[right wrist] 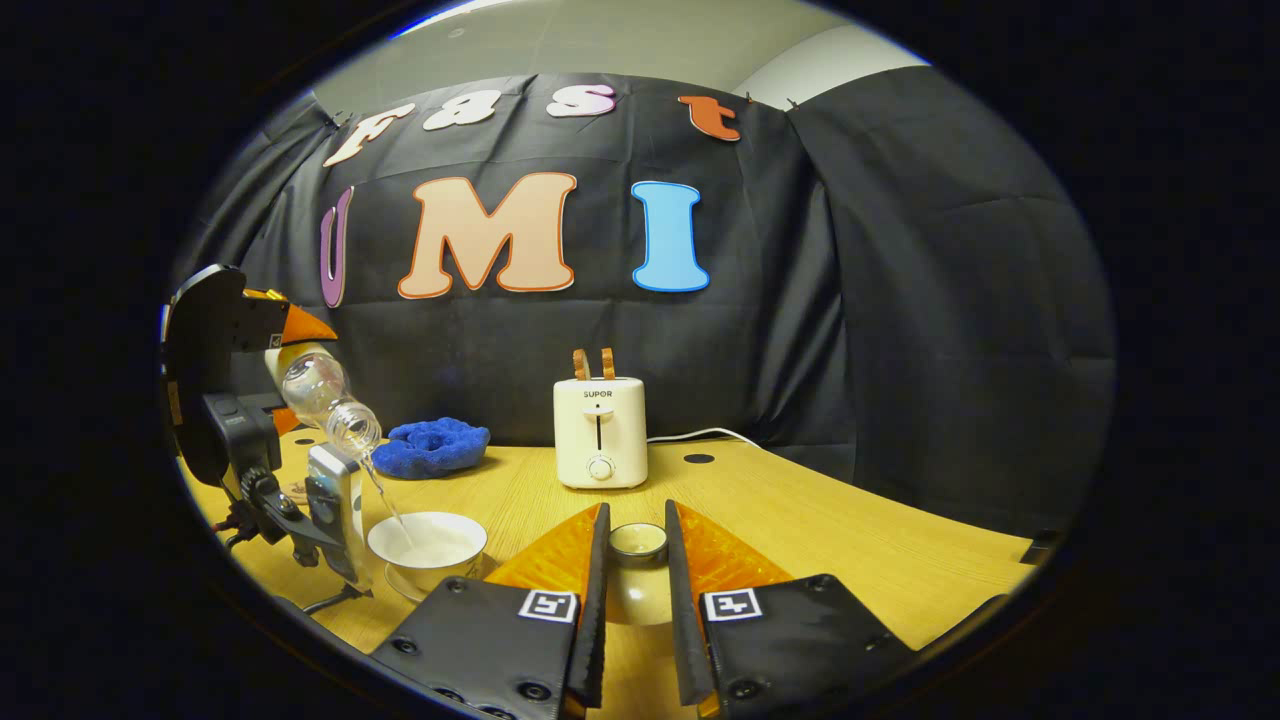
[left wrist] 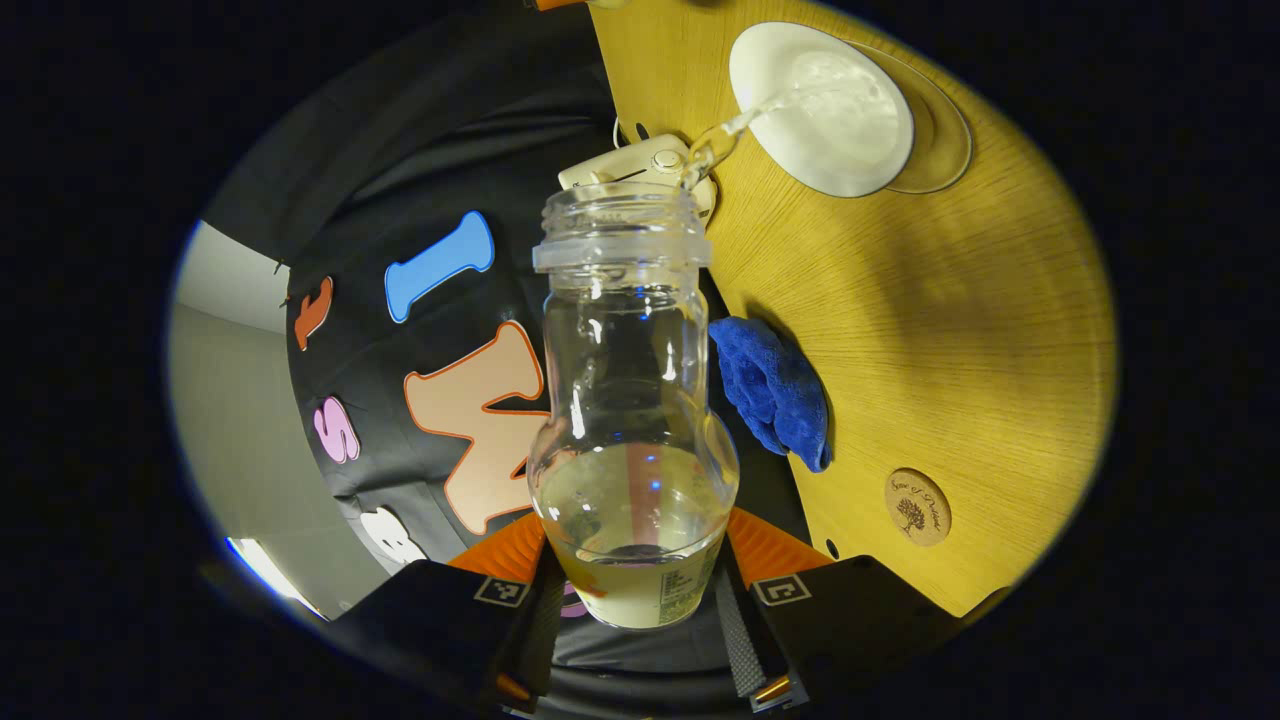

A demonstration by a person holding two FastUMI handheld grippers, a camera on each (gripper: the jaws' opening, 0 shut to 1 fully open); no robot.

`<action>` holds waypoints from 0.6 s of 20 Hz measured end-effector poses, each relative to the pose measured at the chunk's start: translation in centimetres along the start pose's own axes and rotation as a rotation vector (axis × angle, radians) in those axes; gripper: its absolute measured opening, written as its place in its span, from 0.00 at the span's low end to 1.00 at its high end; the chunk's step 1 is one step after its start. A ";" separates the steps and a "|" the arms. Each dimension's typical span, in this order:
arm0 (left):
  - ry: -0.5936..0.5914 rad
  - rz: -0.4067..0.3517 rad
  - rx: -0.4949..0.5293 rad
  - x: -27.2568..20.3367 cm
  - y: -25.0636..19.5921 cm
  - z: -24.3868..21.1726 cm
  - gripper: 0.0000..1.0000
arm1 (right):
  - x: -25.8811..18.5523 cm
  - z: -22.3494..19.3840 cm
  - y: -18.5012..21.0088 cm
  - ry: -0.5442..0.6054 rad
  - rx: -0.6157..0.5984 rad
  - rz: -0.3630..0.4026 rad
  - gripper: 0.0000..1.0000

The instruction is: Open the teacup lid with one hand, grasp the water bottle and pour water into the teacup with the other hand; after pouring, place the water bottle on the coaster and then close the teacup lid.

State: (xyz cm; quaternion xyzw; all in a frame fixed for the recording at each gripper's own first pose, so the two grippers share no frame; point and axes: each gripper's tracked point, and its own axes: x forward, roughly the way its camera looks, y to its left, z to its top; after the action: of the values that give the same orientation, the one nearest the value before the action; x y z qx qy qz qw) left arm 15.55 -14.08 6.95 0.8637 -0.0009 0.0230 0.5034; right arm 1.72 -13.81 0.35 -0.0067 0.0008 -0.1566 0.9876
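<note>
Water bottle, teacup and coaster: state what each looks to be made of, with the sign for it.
Water bottle: clear plastic, probably; see-through wall, moulded screw threads at the neck. Teacup: glossy white ceramic, likely; opaque, smooth rim, on a clear saucer. Coaster: wood or cork by its matte tan face with a dark printed mark; which one is unclear.

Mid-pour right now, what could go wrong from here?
1. The stream from the water bottle lands near the teacup rim, so a small wobble could spill onto the table.
2. The right gripper holds the lid by its knob; it may slip.
3. The coaster is small, easy to miss.
</note>
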 end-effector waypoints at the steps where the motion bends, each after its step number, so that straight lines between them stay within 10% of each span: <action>1: -0.003 0.002 0.000 0.1 0.1 0.2 0.65 | 0.0 0.0 0.0 0.001 0.000 0.000 0.32; 12: -0.005 -0.103 -0.088 0.7 -4.1 1.1 0.65 | -0.1 -0.1 0.1 0.001 0.000 0.009 0.32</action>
State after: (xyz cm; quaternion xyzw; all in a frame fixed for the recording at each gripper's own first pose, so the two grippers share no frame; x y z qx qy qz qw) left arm 16.36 -12.98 2.89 0.8397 0.0412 -0.0050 0.5414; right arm 1.69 -13.67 0.29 -0.0066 0.0012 -0.1523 0.9883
